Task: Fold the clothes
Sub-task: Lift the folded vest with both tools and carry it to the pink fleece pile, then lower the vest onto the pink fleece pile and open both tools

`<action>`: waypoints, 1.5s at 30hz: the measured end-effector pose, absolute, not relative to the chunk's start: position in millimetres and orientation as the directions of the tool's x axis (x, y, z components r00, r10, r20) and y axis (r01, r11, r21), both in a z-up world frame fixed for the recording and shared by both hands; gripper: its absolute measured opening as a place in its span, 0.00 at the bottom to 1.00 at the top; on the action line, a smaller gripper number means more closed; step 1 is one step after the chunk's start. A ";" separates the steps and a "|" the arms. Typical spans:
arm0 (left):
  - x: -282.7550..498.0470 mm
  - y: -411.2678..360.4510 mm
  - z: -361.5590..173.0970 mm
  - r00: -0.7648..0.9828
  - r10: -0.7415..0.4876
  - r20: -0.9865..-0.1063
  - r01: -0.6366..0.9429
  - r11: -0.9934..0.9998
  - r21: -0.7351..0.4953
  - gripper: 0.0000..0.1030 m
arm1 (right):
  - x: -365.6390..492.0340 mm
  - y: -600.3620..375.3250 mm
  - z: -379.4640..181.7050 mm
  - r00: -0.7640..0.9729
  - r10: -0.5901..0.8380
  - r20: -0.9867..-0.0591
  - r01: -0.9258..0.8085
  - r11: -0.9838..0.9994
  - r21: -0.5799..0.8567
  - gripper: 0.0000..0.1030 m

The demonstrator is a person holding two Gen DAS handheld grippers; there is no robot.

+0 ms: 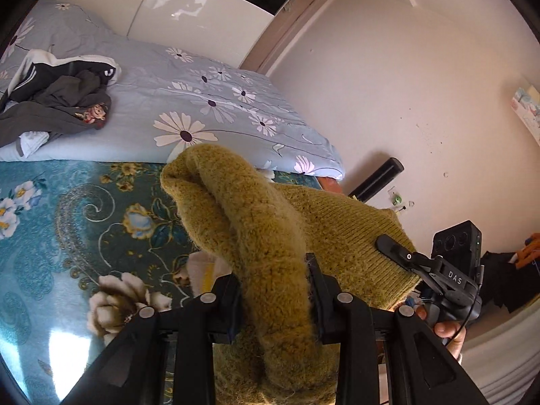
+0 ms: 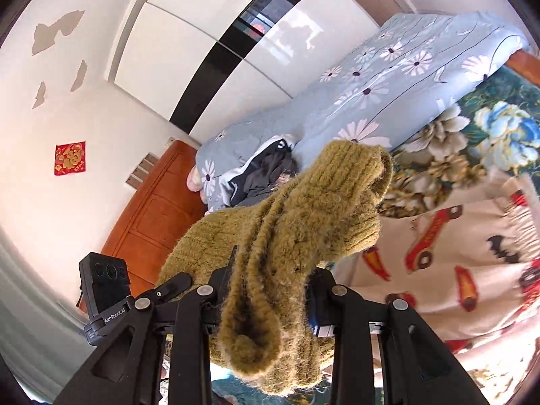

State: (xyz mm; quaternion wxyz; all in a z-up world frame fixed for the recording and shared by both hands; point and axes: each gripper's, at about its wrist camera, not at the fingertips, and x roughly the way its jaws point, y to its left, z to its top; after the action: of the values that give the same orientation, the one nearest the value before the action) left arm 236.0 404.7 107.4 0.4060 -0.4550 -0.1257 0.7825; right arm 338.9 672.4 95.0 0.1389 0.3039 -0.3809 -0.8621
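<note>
Fuzzy knitted wool sweater (image 1: 256, 222), glossy wardrobe doors (image 1: 202, 23)

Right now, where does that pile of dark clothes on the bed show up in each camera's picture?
Left wrist view: the pile of dark clothes lies at the far left, on the daisy-print quilt.
Right wrist view: the pile sits near the centre, just behind the olive sweater.
Shared landmark: the daisy-print quilt.

Home bedroom: quilted bed (image 1: 216, 101), glossy wardrobe (image 2: 189, 50).
</note>
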 end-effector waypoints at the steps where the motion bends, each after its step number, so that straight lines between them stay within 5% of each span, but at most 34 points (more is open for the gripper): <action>1: 238.2 416.2 102.9 -0.248 0.751 -0.612 -0.522 -0.636 -0.569 0.33 | 342.7 685.6 95.4 -0.781 -0.458 -0.425 -0.004 -0.677 0.736 0.32; 8: 244.7 482.4 54.5 -0.111 0.744 -0.659 -0.426 -0.634 -0.645 0.33 | 367.1 747.7 57.9 -0.806 -0.373 -0.460 -0.099 -0.681 0.725 0.32; 15: 245.0 495.3 23.3 -0.099 0.609 -0.787 -0.537 -0.698 -0.473 0.37 | 391.6 795.0 -0.9 -0.818 -0.321 -0.477 -0.202 -0.616 0.761 0.32; 22: 251.1 456.7 12.5 -0.023 0.666 -0.745 -0.500 -0.653 -0.568 0.42 | 413.3 800.7 -40.6 -0.841 -0.340 -0.422 -0.220 -0.496 0.840 0.36; 28: 268.4 450.8 51.3 -0.156 0.629 -0.762 -0.621 -0.662 -0.419 0.41 | 428.5 802.2 -15.3 -0.811 -0.251 -0.529 -0.293 -0.608 0.738 0.41; 34: 279.9 481.2 92.5 -0.325 0.568 -0.756 -0.716 -0.670 -0.196 0.42 | 443.7 800.5 48.8 -0.789 -0.011 -0.614 -0.407 -0.740 0.536 0.41; 39: 292.9 495.5 83.4 -0.320 0.577 -0.751 -0.701 -0.678 -0.222 0.42 | 417.9 753.6 76.3 -0.782 -0.044 -0.621 -0.306 -0.842 0.445 0.42; 45: 314.9 501.7 49.4 -0.293 0.554 -0.780 -0.742 -0.646 -0.180 0.42 | 399.7 699.0 34.5 -0.704 -0.020 -0.710 -0.270 -0.917 0.294 0.42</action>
State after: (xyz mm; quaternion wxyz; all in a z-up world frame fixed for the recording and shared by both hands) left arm 314.9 501.7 49.4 0.4064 -0.4339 0.1084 0.7968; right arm 399.7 699.0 34.5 -0.0692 0.3783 -0.1917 -0.9030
